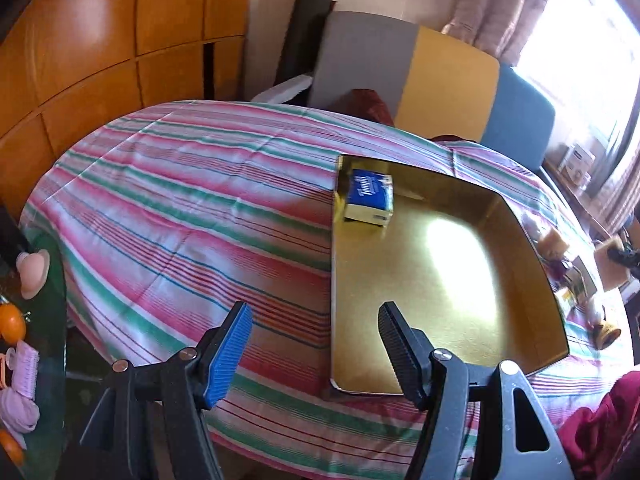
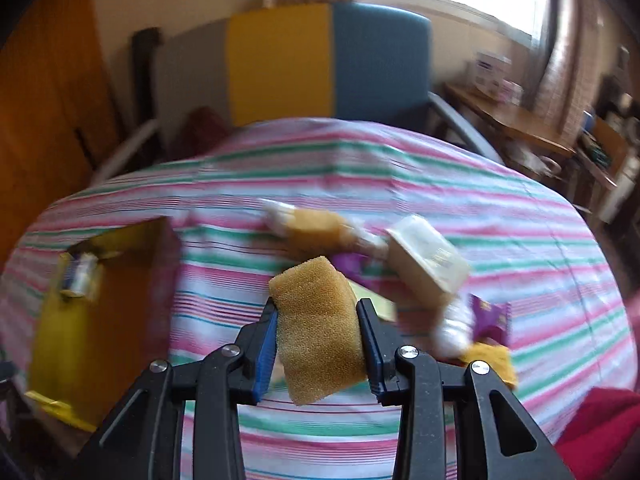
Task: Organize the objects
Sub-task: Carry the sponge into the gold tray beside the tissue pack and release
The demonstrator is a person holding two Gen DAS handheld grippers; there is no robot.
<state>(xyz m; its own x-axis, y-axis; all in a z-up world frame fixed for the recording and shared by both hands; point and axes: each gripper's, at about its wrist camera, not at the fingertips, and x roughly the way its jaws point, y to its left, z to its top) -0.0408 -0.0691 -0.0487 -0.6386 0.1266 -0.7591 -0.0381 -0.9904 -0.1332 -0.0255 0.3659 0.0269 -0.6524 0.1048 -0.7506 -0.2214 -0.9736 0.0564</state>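
Note:
My right gripper (image 2: 317,310) is shut on a tan sponge (image 2: 318,332) and holds it above the striped tablecloth (image 2: 400,176). Beyond it lies a blurred pile: another tan sponge (image 2: 316,226), a clear plastic box (image 2: 428,266), purple packets (image 2: 490,316) and a white bottle (image 2: 454,328). The gold tray (image 2: 60,340) is at the left, with a blue and white box (image 2: 80,276) in its far corner. In the left wrist view my left gripper (image 1: 314,314) is open and empty over the near left edge of the gold tray (image 1: 460,300); the blue box (image 1: 370,196) sits at its far end.
A grey, yellow and blue chair back (image 1: 412,76) stands behind the table. A wooden cabinet (image 1: 100,48) is at the left. A dark side table (image 1: 44,340) at the far left carries small toys. Red cloth (image 2: 600,432) lies at the near right.

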